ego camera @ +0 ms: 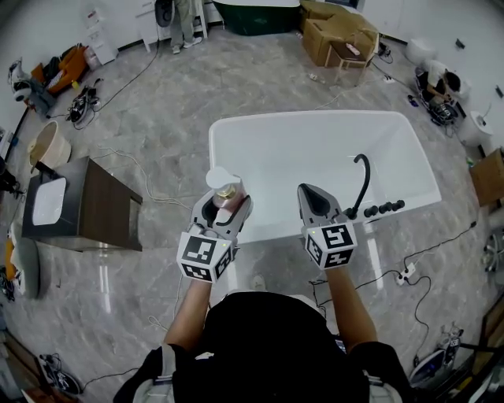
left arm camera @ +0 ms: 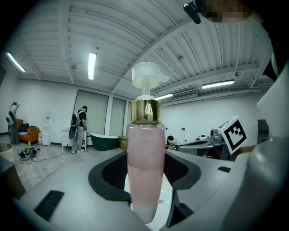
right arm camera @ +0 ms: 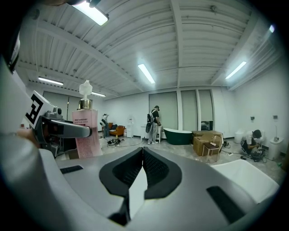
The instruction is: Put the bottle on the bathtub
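My left gripper [ego camera: 227, 209] is pinching the pink pump bottle [ego camera: 227, 197] upright over the near edge of the bathtub [ego camera: 315, 117], I'd guess ready for setting down. Right gripper [ego camera: 316, 202] is pressed together on nothing, just parked alongside, out of the way.

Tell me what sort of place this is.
Probably a workshop or test hall set up with bathroom fittings, not a home bathroom: a white bathtub stands alone on an open floor, a green bathtub sits farther back, and cardboard boxes stand nearby.
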A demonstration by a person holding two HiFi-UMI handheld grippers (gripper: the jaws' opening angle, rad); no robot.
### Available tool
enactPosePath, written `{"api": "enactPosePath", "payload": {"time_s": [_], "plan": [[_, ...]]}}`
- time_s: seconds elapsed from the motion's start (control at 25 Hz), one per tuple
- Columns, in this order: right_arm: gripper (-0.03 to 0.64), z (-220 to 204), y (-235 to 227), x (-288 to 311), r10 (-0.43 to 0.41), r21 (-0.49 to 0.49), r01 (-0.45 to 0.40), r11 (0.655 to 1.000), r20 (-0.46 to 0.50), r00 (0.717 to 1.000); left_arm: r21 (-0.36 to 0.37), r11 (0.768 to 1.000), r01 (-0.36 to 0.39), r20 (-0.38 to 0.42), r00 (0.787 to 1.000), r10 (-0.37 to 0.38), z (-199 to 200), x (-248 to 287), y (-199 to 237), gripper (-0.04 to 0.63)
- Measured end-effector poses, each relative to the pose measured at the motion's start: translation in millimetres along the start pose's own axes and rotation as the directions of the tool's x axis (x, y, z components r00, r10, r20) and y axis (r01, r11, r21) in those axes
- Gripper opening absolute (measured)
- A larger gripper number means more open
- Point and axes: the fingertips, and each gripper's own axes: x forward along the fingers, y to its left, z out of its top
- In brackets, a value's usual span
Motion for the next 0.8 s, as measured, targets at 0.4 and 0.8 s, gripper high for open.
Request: {"api": "enactPosePath", "payload": {"time_s": [0.4,0.8], "plan": [[0.023,-12,-1,36,-0.013,-0.007,0.012,1.000,-0.043,0.999,-0.021,0.999,0.031,-0.022,0.999,-0.031,-13,25,26,0.236],[0.023,-24,-26,31,-0.015,0.009,0.015,1.000,-0.060,0.998,-0.038,0.998,0.045,-0.050,0.998,-0.046,-28,49,7,0.236]]}}
